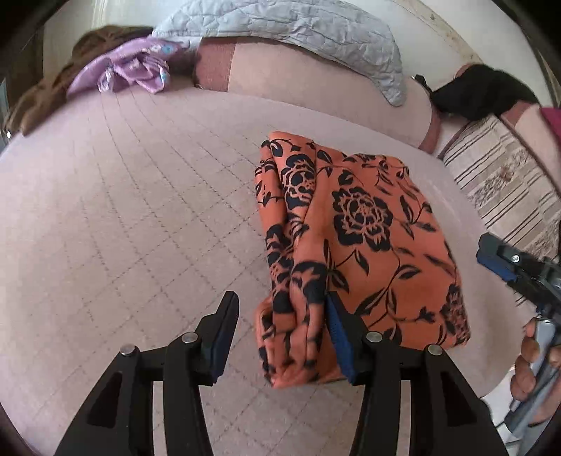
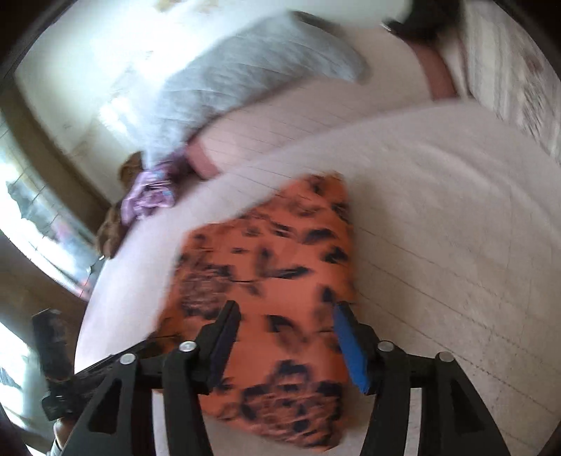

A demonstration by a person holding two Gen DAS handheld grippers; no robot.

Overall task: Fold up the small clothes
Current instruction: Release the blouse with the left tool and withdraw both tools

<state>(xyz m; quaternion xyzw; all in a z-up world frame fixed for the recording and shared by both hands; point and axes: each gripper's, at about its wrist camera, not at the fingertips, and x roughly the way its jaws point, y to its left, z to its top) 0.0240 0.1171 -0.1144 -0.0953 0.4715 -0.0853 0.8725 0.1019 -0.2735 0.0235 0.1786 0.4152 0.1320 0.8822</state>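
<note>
An orange garment (image 1: 354,245) w/ a black rose-and-leaf print lies folded into a rough rectangle on a pale pink quilted mattress (image 1: 133,217), its stitching forming a grid of squares. The cloth looks thin and smooth, bunched into soft vertical pleats along its left edge. The left gripper (image 1: 280,336), black plastic w/ blue pads, stands released, jaws wide apart: the garment's near-left corner sits between them, the right finger (image 1: 342,336) pressed against the pleated edge, the left finger over bare mattress. In the left wrist view the right gripper (image 1: 505,266) shows at the frame's right edge, just beside the garment's right side, a hand (image 1: 533,368) around its handle.

The right wrist view is motion-blurred. There the right gripper (image 2: 285,336) is also released, jaws spread, w/ the orange garment (image 2: 277,266) lying beneath and between them; whether they touch the fabric can't be told.

Farther back: a crumpled lilac cloth (image 1: 133,68) beside a brown fuzzy fabric (image 1: 45,91), a grey-blue quilted blanket (image 1: 298,31) draped over a pink bolster (image 1: 315,87), a black item (image 1: 484,93), and a beige striped, patterned textile (image 1: 505,175) at right.
</note>
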